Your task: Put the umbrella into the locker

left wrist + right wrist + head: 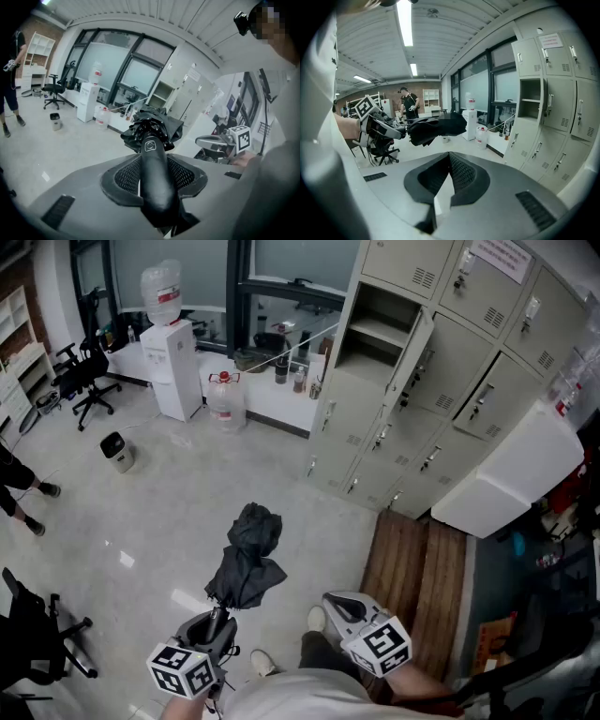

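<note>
Your left gripper (214, 626) clamps the handle of the folded black umbrella (247, 557), its canopy pointing to twelve o'clock. Your right gripper (343, 604) hangs alongside, jaws closed on nothing. The open locker (377, 332) stands at one o'clock. Hold the grip firm and steer the canopy in first, clear of the door (412, 357).

Even, bright indoor light from ceiling strip lights (404, 21) and windows (108, 70). Soft glare patches on glossy floor (125, 560). Both gripper views: heavy fisheye bend, black vignetted corners. Black umbrella (154, 126) underexposed, folds barely readable.
</note>
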{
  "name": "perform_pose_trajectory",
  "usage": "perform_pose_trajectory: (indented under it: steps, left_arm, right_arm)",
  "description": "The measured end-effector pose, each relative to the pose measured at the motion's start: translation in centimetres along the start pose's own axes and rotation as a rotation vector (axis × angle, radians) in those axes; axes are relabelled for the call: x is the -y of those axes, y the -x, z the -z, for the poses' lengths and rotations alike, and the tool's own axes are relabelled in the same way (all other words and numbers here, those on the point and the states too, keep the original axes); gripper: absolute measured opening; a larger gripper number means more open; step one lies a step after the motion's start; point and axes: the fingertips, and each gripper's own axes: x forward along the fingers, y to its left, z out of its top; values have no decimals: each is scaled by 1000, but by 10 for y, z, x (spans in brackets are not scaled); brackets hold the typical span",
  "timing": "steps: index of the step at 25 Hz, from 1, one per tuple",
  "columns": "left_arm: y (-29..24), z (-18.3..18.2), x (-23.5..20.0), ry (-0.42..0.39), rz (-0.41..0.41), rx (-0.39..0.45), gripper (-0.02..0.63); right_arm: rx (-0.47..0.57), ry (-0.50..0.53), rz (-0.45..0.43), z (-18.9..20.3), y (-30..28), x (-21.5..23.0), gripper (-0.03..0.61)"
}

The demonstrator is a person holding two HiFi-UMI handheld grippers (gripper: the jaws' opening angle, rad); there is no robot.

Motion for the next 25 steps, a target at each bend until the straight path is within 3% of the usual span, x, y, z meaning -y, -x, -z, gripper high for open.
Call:
perform_pose_trajectory:
  steps: [4,9,15,21,25]
  left_arm:
    - [-2,-1,-2,-19,11,-14,163]
    - [-29,-25,-4,-53,23,-16,163]
    - [-86,-77,-6,-98,14,-16,163]
    - [-162,-142,6,-156,30,-13,163]
    - [-217,-192,18,-175,62,12,163]
  right_arm:
    - [-6,-15,6,-1,-1,-3,15]
    - [-16,-34,-7,-12,-13,25,15]
    - [-53,-73,-110,-29,-56,76,17]
    - [-30,-74,-100,-44,-71,142,32]
    - [-52,-119,-58,-29,-74,191,104]
